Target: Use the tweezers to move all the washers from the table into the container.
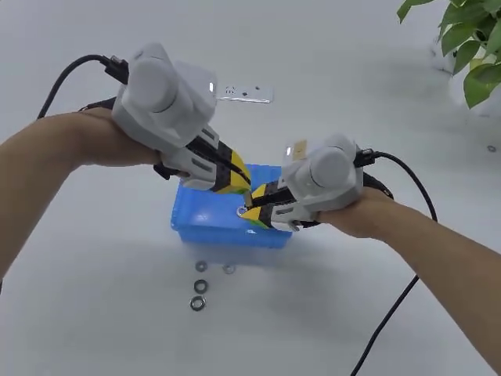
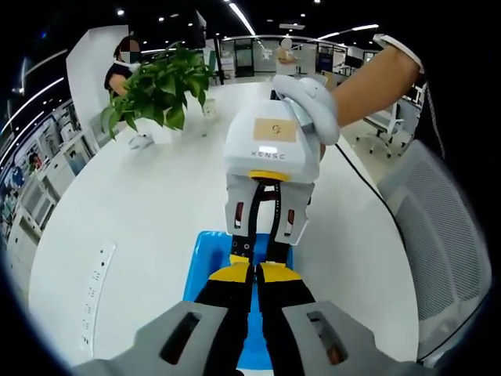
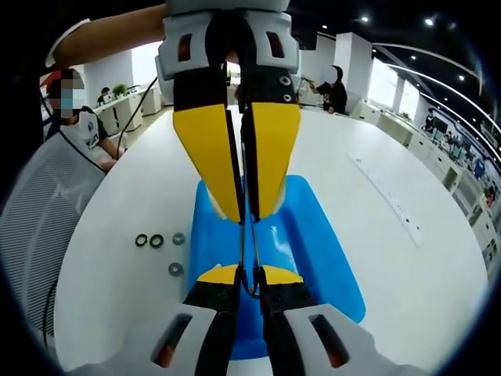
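A blue container [image 1: 210,229] sits mid-table, and both grippers meet tip to tip above it. My left gripper [image 1: 241,182] comes in from the upper left. Its yellow jaws are shut on thin metal tweezers [image 3: 250,239]. My right gripper [image 1: 250,210] faces it from the right, and its jaws are closed on the same tweezers lower down. A small ring that looks like a washer [image 1: 241,211] shows at the tips, over the container. Several washers [image 1: 200,286] lie loose on the table just in front of the container and appear in the right gripper view as washers [image 3: 156,240].
A white power strip [image 1: 244,93] lies behind the container. A potted plant [image 1: 470,47] stands at the far right edge. Black cables trail from both grippers. The white table [image 1: 94,313] is bare to the left and front. People and a mesh chair [image 3: 47,211] are in the background.
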A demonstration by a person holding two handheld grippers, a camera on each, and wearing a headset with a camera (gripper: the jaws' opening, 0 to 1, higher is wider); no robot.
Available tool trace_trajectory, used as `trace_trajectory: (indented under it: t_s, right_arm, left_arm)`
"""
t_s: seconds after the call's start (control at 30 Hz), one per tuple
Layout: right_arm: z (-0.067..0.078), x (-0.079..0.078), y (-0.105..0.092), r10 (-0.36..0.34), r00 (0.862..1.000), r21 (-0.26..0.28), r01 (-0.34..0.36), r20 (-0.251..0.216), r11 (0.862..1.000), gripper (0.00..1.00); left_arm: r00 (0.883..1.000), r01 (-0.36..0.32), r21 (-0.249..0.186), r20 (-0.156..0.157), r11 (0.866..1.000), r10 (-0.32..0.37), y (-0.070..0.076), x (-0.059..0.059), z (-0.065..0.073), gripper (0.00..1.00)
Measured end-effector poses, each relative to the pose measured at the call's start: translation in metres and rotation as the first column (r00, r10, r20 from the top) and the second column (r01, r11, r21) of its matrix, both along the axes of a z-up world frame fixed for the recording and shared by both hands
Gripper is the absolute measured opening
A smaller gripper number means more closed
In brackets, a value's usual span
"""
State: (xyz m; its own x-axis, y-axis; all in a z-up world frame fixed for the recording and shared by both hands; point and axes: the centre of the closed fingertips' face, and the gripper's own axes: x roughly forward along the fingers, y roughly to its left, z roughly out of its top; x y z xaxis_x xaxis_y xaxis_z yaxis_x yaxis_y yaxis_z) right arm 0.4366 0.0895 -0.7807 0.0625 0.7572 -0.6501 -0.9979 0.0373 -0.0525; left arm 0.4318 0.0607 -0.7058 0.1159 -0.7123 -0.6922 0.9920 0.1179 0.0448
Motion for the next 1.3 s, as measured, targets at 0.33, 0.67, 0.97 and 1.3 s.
trace_trajectory:
  t_s: [0.33,0.67,0.97,1.3]
  right_arm:
    - [-0.006,-0.001,-0.002,0.016,1.000,-0.026,-0.015,0.013,1.000,0.11]
    - [-0.007,-0.001,-0.004,0.013,1.000,-0.030,-0.012,0.016,0.999,0.11]
    - [0.000,-0.003,-0.004,0.011,0.999,-0.024,-0.010,0.032,1.000,0.11]
    - [0.016,-0.005,0.000,0.011,0.998,-0.008,-0.011,0.054,1.000,0.11]
  left_arm:
    - [1.000,0.001,0.007,-0.005,1.000,-0.001,-0.001,-0.001,-0.006,0.06]
    - [1.000,-0.001,0.008,-0.004,1.000,0.001,-0.001,-0.002,-0.007,0.06]
    - [1.000,-0.005,0.005,0.006,1.000,0.005,-0.001,-0.003,0.000,0.06]
    - [1.000,-0.013,0.004,0.027,1.000,0.013,0.004,-0.009,0.016,0.06]
